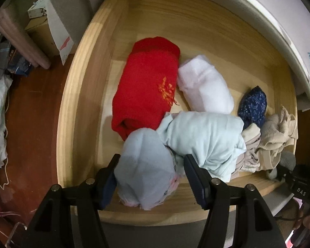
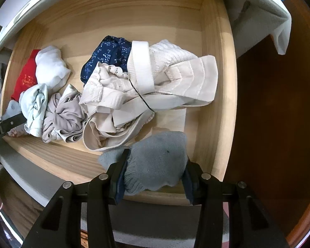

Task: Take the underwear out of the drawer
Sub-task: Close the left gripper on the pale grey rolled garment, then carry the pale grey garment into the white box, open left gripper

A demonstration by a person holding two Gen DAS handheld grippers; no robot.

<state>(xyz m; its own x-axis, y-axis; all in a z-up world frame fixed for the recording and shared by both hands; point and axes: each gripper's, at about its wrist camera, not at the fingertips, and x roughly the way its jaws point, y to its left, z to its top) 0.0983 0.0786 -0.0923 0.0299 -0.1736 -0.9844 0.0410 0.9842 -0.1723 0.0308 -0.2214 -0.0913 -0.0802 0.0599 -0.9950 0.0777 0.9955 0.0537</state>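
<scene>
A wooden drawer (image 1: 86,86) stands pulled out under me. My left gripper (image 1: 152,156) points down over its front left, shut on a pale blue piece of underwear (image 1: 146,171) that bulges between the pads. Behind it lie a red folded garment (image 1: 148,86), a white one (image 1: 204,86) and a light blue bundle (image 1: 204,140). My right gripper (image 2: 157,155) hangs over the drawer's (image 2: 217,82) front right, shut on a grey-blue knit piece (image 2: 157,161). The left gripper's finger (image 2: 10,122) shows at the left edge of the right wrist view.
A navy flowered piece (image 2: 109,55), a cream pile with wide straps (image 2: 155,78) and a taupe bundle (image 2: 64,111) fill the drawer's middle and right. White cabinet front (image 1: 258,20) overhangs the back. Boxes (image 1: 57,31) and bags stand on the red-brown floor (image 1: 31,113) to the left.
</scene>
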